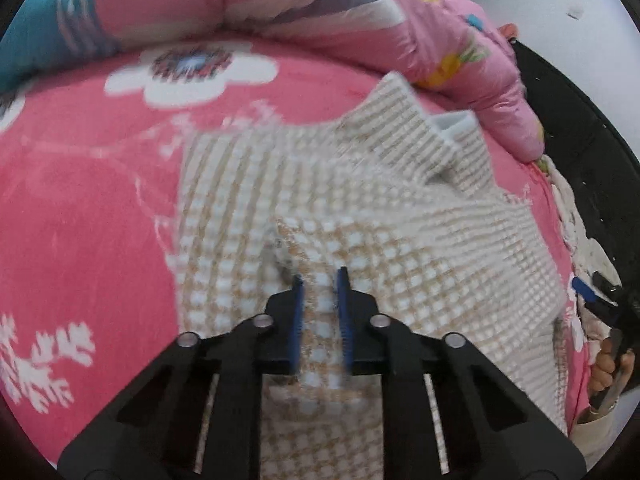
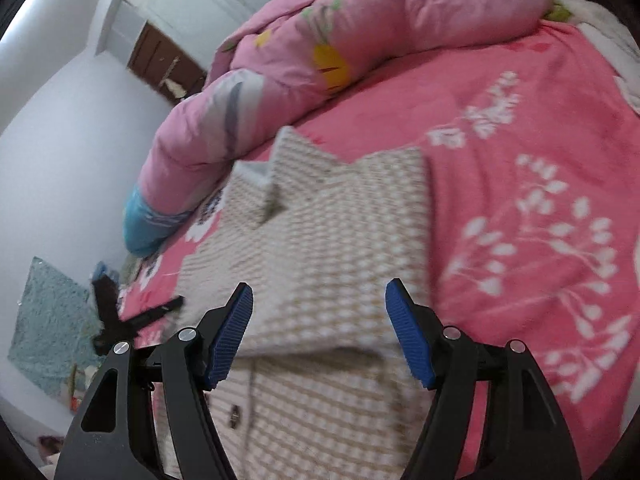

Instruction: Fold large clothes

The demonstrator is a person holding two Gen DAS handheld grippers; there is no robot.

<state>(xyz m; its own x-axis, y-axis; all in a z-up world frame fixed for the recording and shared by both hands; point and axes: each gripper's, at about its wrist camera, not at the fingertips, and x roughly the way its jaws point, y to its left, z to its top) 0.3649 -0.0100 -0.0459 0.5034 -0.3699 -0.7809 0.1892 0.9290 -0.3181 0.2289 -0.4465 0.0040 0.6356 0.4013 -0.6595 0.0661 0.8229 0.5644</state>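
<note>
While half-folded on pink sheet, beige-and-white checked garment.

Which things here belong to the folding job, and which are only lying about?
For the job:
- checked beige garment
- left claw, shut on the garment
- right claw, open above it

Lying about:
- pink quilt
- pink flowered bedsheet, which only bears the garment
- light blue rug on the floor
</note>
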